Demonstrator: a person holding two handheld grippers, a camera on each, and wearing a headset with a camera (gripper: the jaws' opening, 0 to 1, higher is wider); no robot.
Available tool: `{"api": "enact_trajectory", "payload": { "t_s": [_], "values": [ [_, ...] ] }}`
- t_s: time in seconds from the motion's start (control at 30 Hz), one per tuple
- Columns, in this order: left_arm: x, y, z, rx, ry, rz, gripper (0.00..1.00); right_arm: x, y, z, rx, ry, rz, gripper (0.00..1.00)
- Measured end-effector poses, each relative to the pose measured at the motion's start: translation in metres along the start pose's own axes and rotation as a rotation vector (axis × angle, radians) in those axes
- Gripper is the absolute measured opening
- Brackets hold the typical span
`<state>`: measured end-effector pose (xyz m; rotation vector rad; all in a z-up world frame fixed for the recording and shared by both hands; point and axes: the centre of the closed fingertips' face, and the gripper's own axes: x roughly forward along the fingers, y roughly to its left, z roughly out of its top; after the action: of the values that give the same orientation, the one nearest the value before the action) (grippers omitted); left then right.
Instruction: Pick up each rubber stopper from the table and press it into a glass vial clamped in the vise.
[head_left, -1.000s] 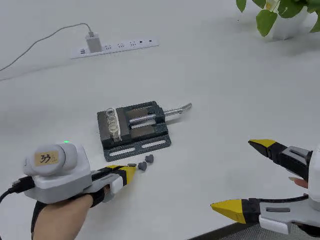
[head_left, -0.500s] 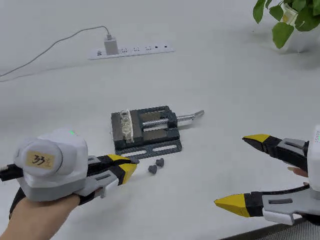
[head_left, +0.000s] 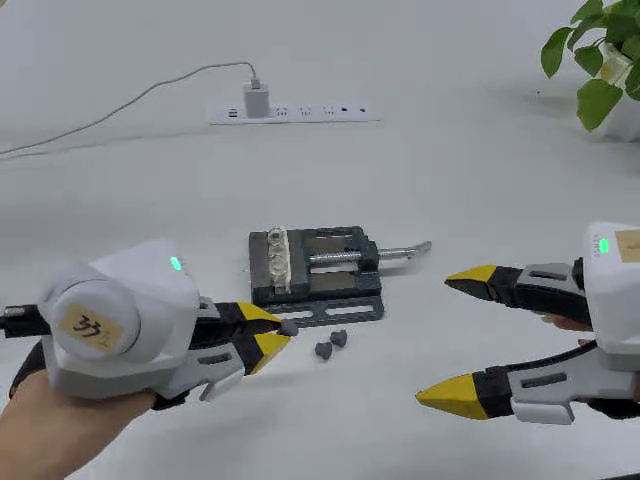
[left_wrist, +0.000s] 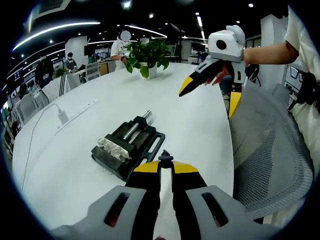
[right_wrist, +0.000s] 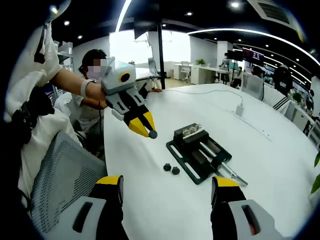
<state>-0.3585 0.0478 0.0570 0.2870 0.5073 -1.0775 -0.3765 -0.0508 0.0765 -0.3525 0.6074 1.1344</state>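
Two rubber stoppers (head_left: 323, 350) lie on the bench (head_left: 480, 180) just in front of the vise (head_left: 330, 290), w/ glass vials (head_left: 277, 258) clamped in it. My L gripper (head_left: 281, 332) has its jaws pinched on a 3rd stopper (head_left: 288, 327), held clear of the bench. R gripper (head_left: 436, 340) jaws wide apart.

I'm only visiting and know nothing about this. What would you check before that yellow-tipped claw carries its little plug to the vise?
1. Stopper held by the left gripper: ok, pinched at the very tips.
2. Glass vials seated in the vise: ok, upright between its jaws.
3. Clamp tight enough to press against: cannot tell.
4. Target vial mouth open: cannot tell, too small to see.
5. Way to the vise clear: ok, the right gripper is off to the side, open and holding nothing.
6. Spare stoppers within reach: ok, two lie on the table in front of the vise.
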Motion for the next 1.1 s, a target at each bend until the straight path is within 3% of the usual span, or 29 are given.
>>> {"api": "enact_trajectory", "payload": {
  "t_s": [0.23, 0.6, 0.97, 1.1],
  "values": [
    [-0.002, -0.01, 0.004, 0.067, -0.007, -0.046, 0.04, 0.017, 0.009, 0.011, -0.069, 0.037, 0.08, 0.63],
    [-0.003, -0.023, 0.003, 0.125, -0.004, -0.111, 0.04, 0.037, 0.023, 0.023, -0.176, 0.089, 0.199, 0.45],
    [0.001, -0.034, 0.008, 0.154, -0.016, -0.16, 0.04, 0.052, 0.037, 0.027, -0.212, 0.1, 0.284, 0.23],
    [0.002, -0.037, 0.01, 0.157, -0.021, -0.172, 0.04, 0.056, 0.041, 0.027, -0.211, 0.106, 0.301, 0.21]
  ]
}}
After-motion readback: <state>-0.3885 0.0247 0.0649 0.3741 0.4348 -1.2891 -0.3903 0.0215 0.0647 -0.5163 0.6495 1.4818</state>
